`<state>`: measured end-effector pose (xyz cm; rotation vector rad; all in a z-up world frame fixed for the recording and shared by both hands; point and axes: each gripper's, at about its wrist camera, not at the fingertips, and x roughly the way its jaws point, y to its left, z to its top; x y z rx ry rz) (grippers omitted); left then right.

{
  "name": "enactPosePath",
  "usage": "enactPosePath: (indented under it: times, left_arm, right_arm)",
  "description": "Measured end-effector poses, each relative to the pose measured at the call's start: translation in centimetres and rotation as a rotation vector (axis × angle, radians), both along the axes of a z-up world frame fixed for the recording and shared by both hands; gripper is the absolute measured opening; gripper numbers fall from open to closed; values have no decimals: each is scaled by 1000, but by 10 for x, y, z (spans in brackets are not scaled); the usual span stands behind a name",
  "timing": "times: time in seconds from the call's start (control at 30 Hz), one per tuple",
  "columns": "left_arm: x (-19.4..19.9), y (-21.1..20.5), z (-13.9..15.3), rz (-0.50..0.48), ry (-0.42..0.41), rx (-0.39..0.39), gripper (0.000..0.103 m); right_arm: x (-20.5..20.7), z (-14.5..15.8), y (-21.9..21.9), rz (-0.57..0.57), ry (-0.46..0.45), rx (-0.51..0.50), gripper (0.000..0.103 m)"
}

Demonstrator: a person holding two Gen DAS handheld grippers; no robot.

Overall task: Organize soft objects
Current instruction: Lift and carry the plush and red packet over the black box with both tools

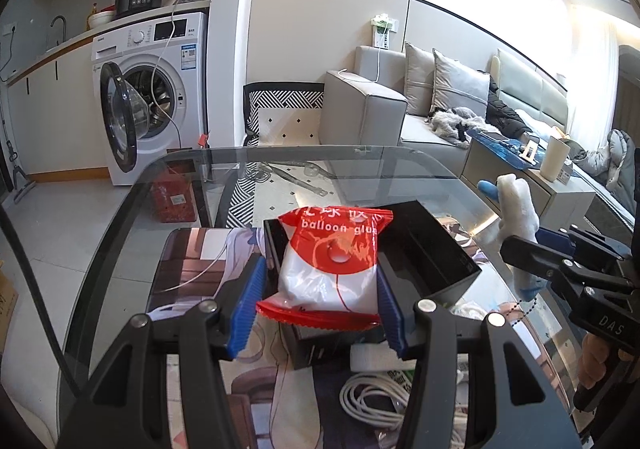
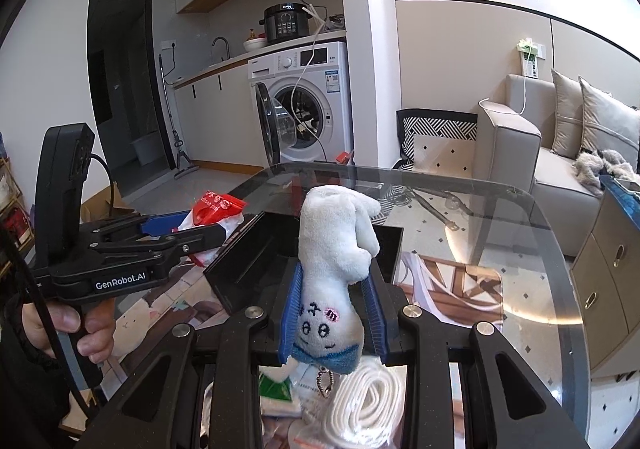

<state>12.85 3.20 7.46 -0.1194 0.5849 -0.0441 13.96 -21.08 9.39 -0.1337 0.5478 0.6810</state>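
Note:
My left gripper (image 1: 318,305) is shut on a red and white plastic packet (image 1: 330,269) printed "balloon glue", held in the air just in front of an open black box (image 1: 436,249) on the glass table. My right gripper (image 2: 334,313) is shut on a white plush toy (image 2: 334,261) with a stitched face, a blue trim and a bead chain, held head down over the same black box (image 2: 256,261). In the left wrist view the right gripper (image 1: 516,245) and its plush toy (image 1: 516,213) show at the right. In the right wrist view the left gripper (image 2: 192,229) with the packet (image 2: 212,213) shows at the left.
A coiled white cable (image 1: 380,397) and small packets lie on the glass table (image 1: 400,161) under the grippers. A picture mat (image 1: 200,265) lies beside the box. A washing machine (image 1: 152,89) with its door open stands behind, and a grey sofa (image 1: 400,105) to the right. A hand (image 2: 76,329) holds the left gripper's handle.

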Motion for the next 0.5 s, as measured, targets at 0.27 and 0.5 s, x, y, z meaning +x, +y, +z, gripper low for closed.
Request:
enactPosePath:
  times: [0.27,0.5]
  left_arm:
    - [20,-4,-4,2,8,6,52]
    - [34,-9,-10,-5,25,20,52]
  right_arm:
    - [24,-4,14,7,10,-19,30]
    - [39,-9,23,18,7,-30,30]
